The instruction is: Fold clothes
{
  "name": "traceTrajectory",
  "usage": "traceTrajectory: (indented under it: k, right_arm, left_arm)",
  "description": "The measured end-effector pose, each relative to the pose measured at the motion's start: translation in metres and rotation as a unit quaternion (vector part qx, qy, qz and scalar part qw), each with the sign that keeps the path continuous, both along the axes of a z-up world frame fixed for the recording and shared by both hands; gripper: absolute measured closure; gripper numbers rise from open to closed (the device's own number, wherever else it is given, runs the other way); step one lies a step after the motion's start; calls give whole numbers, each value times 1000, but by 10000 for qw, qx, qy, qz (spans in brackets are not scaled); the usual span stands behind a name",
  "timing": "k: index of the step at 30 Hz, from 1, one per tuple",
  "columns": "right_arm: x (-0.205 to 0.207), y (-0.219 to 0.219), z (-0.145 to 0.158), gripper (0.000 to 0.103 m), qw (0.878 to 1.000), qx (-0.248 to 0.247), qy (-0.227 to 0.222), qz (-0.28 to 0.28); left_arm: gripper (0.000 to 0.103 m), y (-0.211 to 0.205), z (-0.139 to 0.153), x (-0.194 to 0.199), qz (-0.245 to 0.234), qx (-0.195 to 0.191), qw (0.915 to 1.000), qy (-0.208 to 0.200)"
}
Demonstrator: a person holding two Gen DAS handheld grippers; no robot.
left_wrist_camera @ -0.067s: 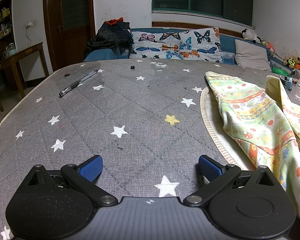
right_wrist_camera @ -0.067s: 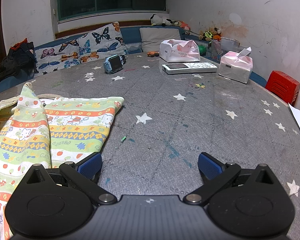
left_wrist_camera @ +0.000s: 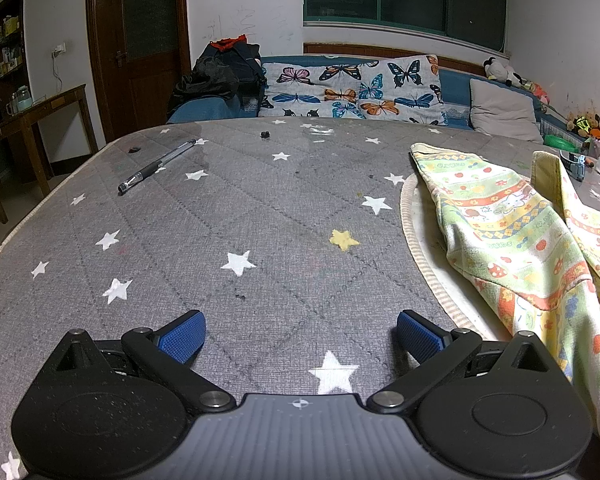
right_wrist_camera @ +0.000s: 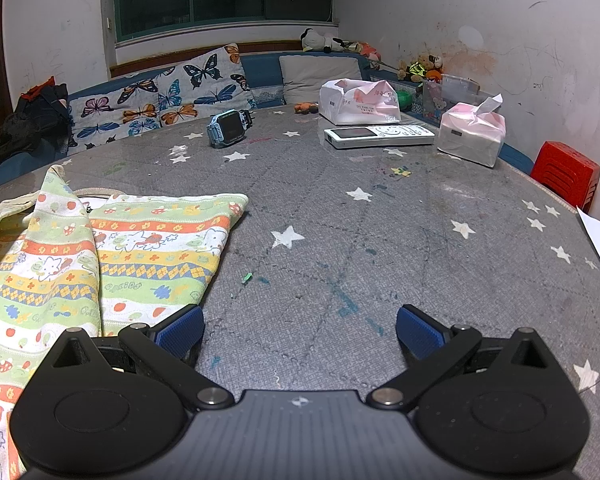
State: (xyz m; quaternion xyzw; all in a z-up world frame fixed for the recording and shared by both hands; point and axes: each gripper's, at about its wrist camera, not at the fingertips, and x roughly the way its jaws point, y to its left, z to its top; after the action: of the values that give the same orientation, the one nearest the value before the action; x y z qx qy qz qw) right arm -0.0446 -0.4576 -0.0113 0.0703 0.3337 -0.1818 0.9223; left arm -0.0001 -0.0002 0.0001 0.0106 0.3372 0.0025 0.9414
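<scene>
1. My left gripper (left_wrist_camera: pixel 301 335) sits at the bottom of its frame, its 2 blue pads spread wide with only the grey star-print table cover (left_wrist_camera: pixel 228 216) between them.
2. My right gripper (right_wrist_camera: pixel 300 330) is likewise spread, pinching nothing; its left pad (right_wrist_camera: pixel 180 330) is just beside the edge of the garment.
3. The patterned children's garment (right_wrist_camera: pixel 100 256), striped green, yellow and orange, lies flat at the left of the right-wrist frame; in the left-wrist frame it (left_wrist_camera: pixel 512 240) fills the right side.
4. Containers: a pink tissue pack (right_wrist_camera: pixel 471 136), upper right, has 1 tissue sticking out of its top. A white plastic bag (right_wrist_camera: pixel 358 102) stands behind the white remote control (right_wrist_camera: pixel 379 136); I cannot tell its contents.
5. A blue smartwatch (right_wrist_camera: pixel 229 127) lies upper centre.
6. A pen (left_wrist_camera: pixel 156 166) lies upper left in the left-wrist frame.
</scene>
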Motion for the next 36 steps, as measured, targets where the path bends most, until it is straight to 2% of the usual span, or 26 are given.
traceTrajectory:
  k: [13,22,30,36]
  right_arm:
    - [-14,6,4,0,9996,-89,33,283]
    - [-36,29,13,0,9956,-516,30,780]
    - [-60,49,23,0,9909,-314,-15,1306]
    - [-78,70,29,0,9852,-231,-46,1696]
  left_arm:
    - [0,-7,2,-3,90,36,10000,24]
    - [0,-20,15,-21,54,-53,10000,43]
    - [0,-38,28,-47,135,-153,9994,263]
    - [0,-54,36,-65,75,-2,9996,264]
